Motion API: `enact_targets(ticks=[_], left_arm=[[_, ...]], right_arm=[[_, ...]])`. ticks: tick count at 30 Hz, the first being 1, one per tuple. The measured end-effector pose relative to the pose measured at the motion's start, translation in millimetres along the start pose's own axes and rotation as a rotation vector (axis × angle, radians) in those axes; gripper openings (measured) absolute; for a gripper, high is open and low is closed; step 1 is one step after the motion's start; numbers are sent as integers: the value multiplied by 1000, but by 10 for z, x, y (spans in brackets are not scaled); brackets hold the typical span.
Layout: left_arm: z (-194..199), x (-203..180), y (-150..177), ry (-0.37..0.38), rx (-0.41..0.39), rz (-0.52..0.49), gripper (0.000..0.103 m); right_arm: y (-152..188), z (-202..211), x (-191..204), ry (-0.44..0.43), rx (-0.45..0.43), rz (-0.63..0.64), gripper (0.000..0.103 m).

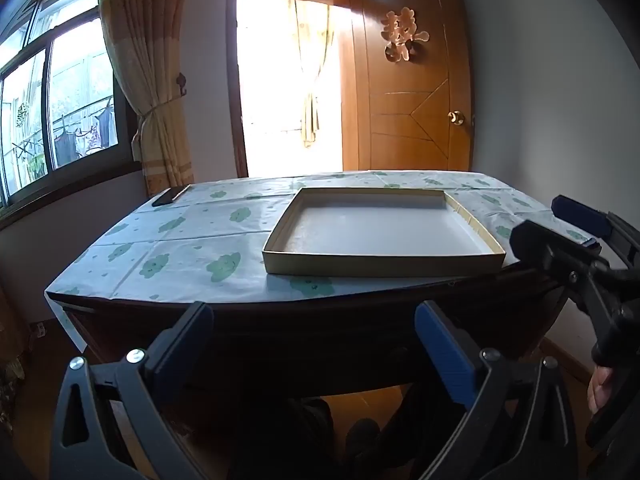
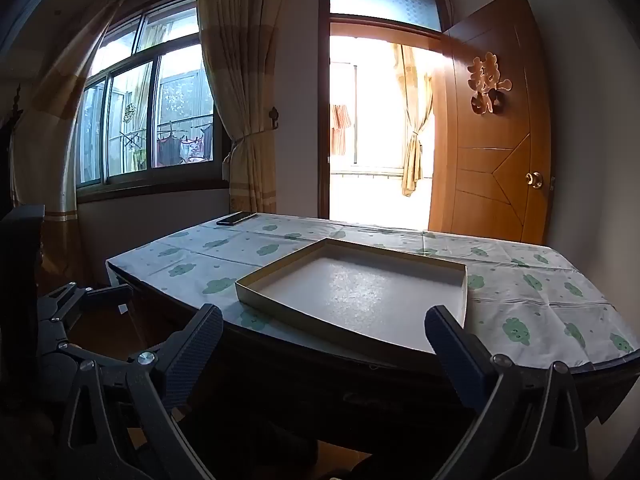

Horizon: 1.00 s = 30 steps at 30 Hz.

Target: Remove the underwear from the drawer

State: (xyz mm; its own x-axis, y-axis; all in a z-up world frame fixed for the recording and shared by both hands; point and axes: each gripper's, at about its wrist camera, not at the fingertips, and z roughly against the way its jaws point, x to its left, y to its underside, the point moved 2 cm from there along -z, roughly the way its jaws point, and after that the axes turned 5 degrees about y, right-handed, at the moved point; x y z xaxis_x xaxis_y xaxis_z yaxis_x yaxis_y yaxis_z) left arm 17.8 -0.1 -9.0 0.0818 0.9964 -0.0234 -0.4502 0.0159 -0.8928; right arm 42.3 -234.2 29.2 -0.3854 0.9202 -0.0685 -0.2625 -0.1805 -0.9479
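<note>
Both grippers spread wide, nothing between the fingers. Left gripper (image 1: pixel 314 354) and right gripper (image 2: pixel 324 354) sit before the dark wooden table's (image 2: pixel 320 384) front edge. Left view alone shows the hand (image 1: pixel 600 386). Shallow cardboard tray (image 2: pixel 462 292), white pebbled floor, on glossy cloud-print tablecloth (image 2: pixel 532 304). Phone (image 2: pixel 236 219) at far corner. Underwear, drawer: cannot tell where.

Shallow box (image 1: pixel 384 232) on clothed table (image 1: pixel 180 248); possibly a phone (image 1: pixel 170 196) at far corner.
</note>
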Motion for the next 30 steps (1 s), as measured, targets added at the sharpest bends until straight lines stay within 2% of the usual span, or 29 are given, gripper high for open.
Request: enact_targets(ticks=[30], left_arm=[[-12,-8,9,-9,-2,-6,103]], right_arm=[[77,-41,66,-10,18,1,102]])
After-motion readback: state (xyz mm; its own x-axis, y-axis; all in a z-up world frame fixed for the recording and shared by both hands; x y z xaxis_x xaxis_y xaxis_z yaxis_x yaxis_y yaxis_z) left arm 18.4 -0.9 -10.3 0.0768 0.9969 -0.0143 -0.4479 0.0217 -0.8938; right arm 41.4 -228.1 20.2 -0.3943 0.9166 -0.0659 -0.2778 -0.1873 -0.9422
